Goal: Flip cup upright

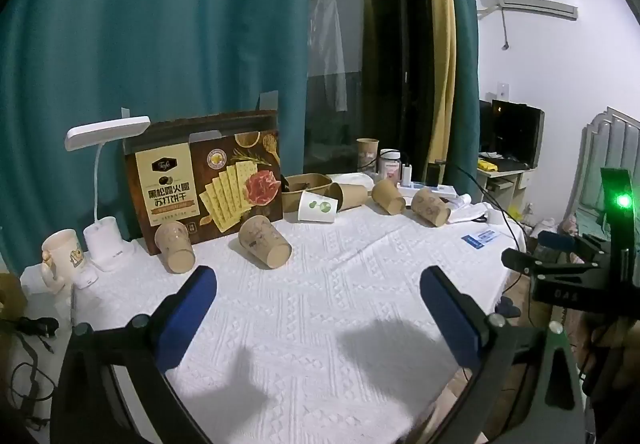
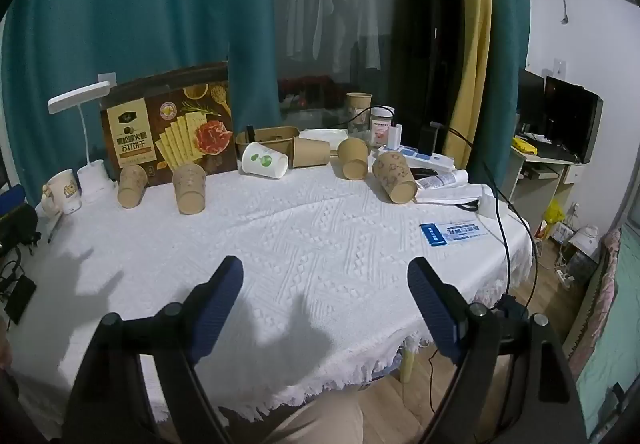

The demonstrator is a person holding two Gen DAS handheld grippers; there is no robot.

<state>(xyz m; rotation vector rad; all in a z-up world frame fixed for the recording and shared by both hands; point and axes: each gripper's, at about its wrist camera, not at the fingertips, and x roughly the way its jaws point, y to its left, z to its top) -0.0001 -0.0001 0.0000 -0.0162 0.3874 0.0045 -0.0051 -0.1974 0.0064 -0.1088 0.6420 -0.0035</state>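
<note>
Several brown paper cups lie on their sides along the far part of the white tablecloth (image 2: pixel 320 236). Two lie at the left (image 1: pixel 175 249) (image 1: pixel 265 247), also in the right wrist view (image 2: pixel 132 186) (image 2: pixel 190 188). A white cup with green print (image 1: pixel 317 206) (image 2: pixel 264 160) lies in the middle. More brown cups lie to the right (image 2: pixel 310 152) (image 2: pixel 354 158) (image 2: pixel 394 177). My left gripper (image 1: pixel 318 284) is open and empty, above the near cloth. My right gripper (image 2: pixel 326 272) is open and empty, well short of the cups.
A cracker box (image 2: pixel 172 128) stands at the back left beside a white desk lamp (image 2: pixel 78 100) and a mug (image 2: pixel 60 190). An upright cup (image 2: pixel 359 108), a jar (image 2: pixel 381 126) and a power strip (image 2: pixel 424 160) stand at the back right. A blue card (image 2: pixel 454 233) and a cable (image 2: pixel 504 244) lie near the right edge.
</note>
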